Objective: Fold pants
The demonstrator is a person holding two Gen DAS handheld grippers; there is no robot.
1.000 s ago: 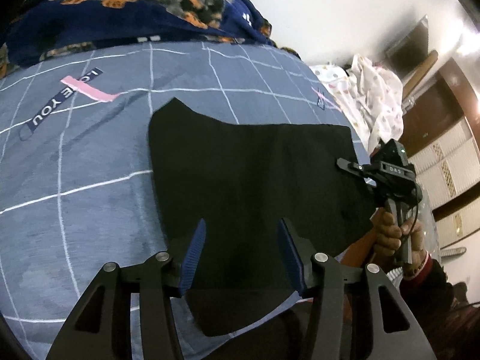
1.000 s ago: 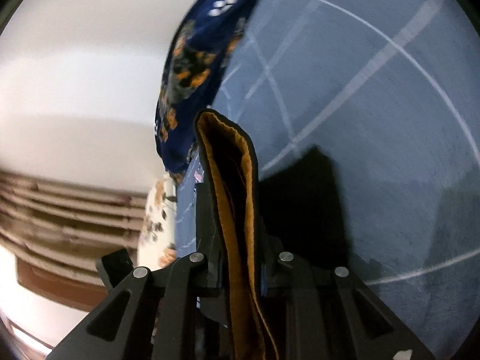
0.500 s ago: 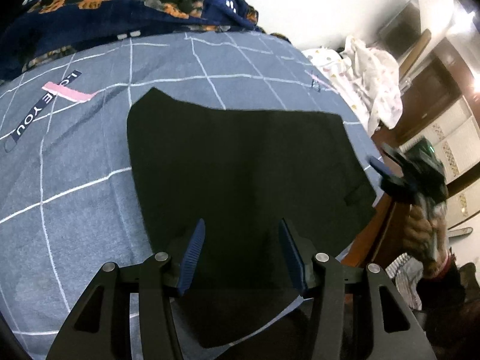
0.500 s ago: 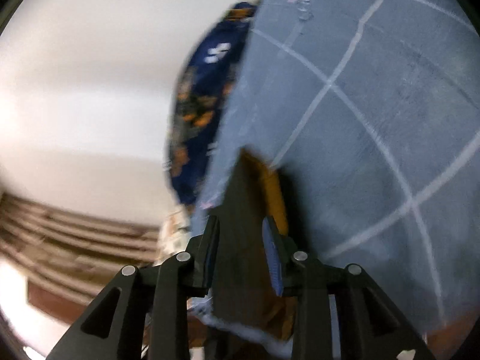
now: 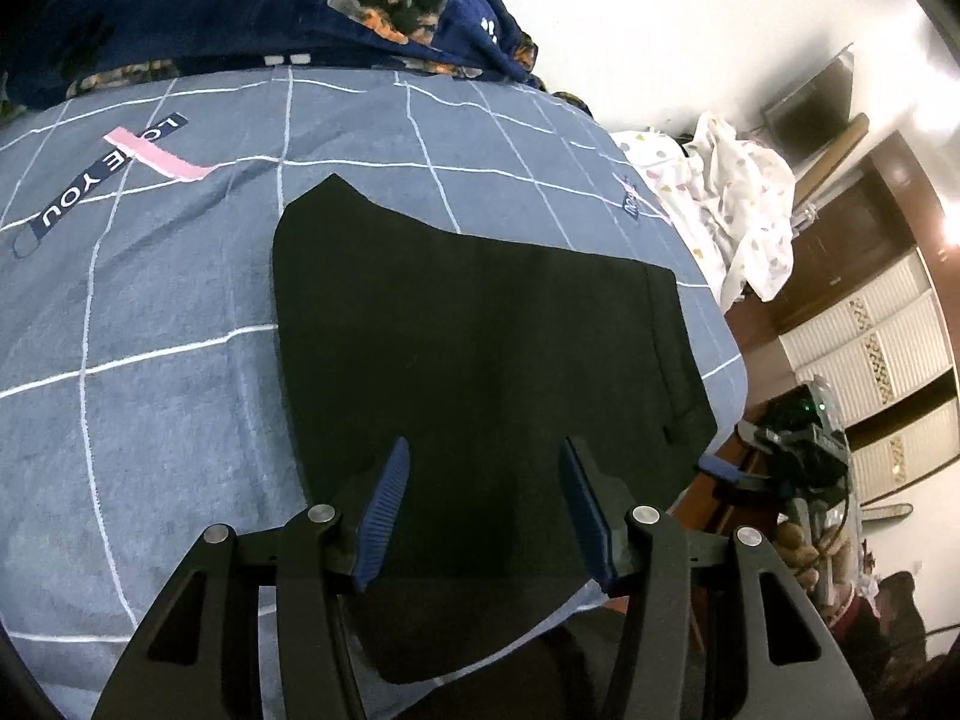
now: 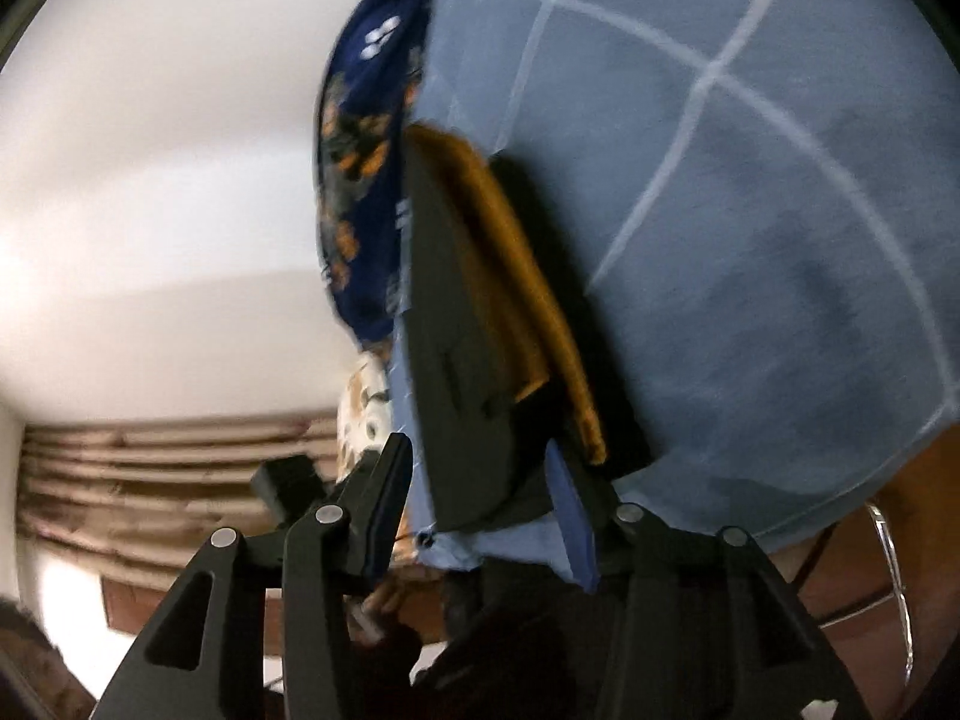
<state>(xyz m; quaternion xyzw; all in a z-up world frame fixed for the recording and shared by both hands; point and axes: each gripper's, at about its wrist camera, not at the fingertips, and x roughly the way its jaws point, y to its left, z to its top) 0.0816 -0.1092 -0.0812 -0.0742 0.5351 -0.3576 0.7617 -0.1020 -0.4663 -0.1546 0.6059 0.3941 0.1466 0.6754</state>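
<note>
Black pants (image 5: 480,372), folded into a flat block, fill the middle of the left wrist view, lying on a grey-blue sheet (image 5: 150,360) crossed by thin white grid lines. On the sheet at upper left a dark strip (image 5: 90,189) reads "LO E YOU", its middle covered by a crossing pink strip (image 5: 157,154); a smaller printed tag at right centre is too small to read. A navy blanket (image 5: 270,6) with orange and grey patches is bunched along the top of the frame. White spotted cloth (image 5: 738,204) is heaped at upper right.

The left gripper (image 5: 483,510), at bottom centre, hangs over the near part of the pants with its blue-padded jaws parted and nothing clamped between them.

The right gripper (image 5: 720,471) shows at the right edge of that view, off the pants' corner, carried by a hand (image 5: 798,543). In the right wrist view, bottom centre, the right gripper (image 6: 480,480) has its jaws opening; the pants' edge (image 6: 462,330), with an orange-brown lining showing, lies between the pads (image 6: 570,516), but they look released from it. This view is blurred.
</note>
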